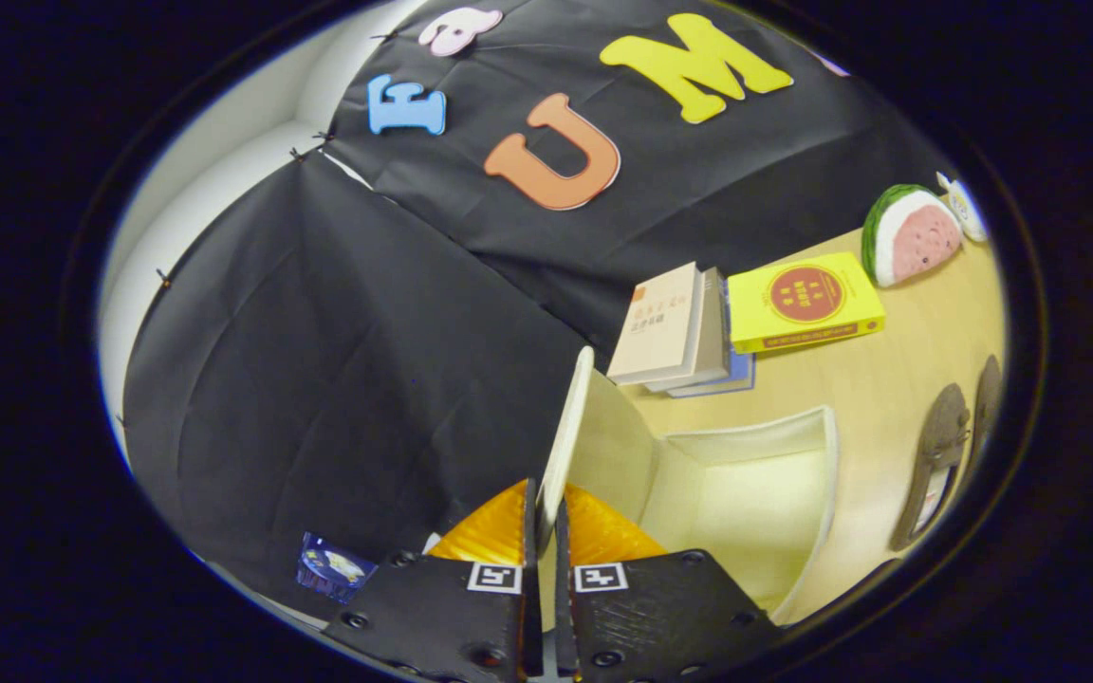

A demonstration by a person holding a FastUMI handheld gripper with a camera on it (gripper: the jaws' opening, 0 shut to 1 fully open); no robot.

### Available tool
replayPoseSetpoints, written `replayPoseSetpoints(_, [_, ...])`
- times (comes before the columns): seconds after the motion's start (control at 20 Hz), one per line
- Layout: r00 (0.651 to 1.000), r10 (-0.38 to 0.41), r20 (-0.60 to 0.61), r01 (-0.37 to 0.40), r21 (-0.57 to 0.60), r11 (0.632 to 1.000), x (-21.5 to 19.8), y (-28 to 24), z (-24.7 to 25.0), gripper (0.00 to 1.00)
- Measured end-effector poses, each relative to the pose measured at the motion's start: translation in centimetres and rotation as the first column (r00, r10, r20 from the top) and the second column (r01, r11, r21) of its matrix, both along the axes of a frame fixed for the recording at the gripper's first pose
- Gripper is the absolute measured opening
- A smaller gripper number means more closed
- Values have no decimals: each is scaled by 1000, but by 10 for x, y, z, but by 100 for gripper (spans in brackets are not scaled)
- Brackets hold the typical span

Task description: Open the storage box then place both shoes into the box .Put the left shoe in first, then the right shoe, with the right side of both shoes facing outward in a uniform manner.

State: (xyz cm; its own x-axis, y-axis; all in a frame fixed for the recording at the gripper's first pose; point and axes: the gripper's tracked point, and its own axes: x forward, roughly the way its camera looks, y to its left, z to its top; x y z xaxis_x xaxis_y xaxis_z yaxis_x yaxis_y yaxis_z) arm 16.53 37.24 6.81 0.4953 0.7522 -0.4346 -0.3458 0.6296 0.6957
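Observation:
My gripper (546, 517) is shut on the storage box's lid (567, 432), a thin cream panel that stands raised on edge between the two fingers. To the right of the lid the cream storage box (817, 446) lies open, its pale inside showing with nothing in it. Two dark brown shoes (945, 455) lie side by side on the wooden table, beyond the box's far wall. The view is tilted, so the table slopes.
A stack of books (670, 327) and a yellow book (805, 302) lie on the table (898, 365) behind the box. A watermelon-slice toy (912, 232) sits farther back. A small blue object (333, 567) shows left of the fingers. Black cloth walls close the booth.

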Motion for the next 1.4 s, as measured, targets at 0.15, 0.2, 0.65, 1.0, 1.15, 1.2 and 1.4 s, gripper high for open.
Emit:
replayPoseSetpoints(0.15, [1000,8,-25,-7,38,999,2,34,0,9])
replayPoseSetpoints(0.2, [999,11,-30,-10,47,999,3,43,0,9])
replayPoseSetpoints(0.65, [998,-29,50,25,68,997,19,73,19,53])
replayPoseSetpoints(1.0, [987,-81,140,91,-63,994,29,-2,1,92])
replayPoseSetpoints(1.15, [976,-109,189,140,-162,977,34,-48,-16,95])
replayPoseSetpoints(1.2, [974,-117,194,153,-186,971,33,-63,-22,96])
replayPoseSetpoints(1.4, [962,-157,222,219,-289,932,33,-126,-46,95])
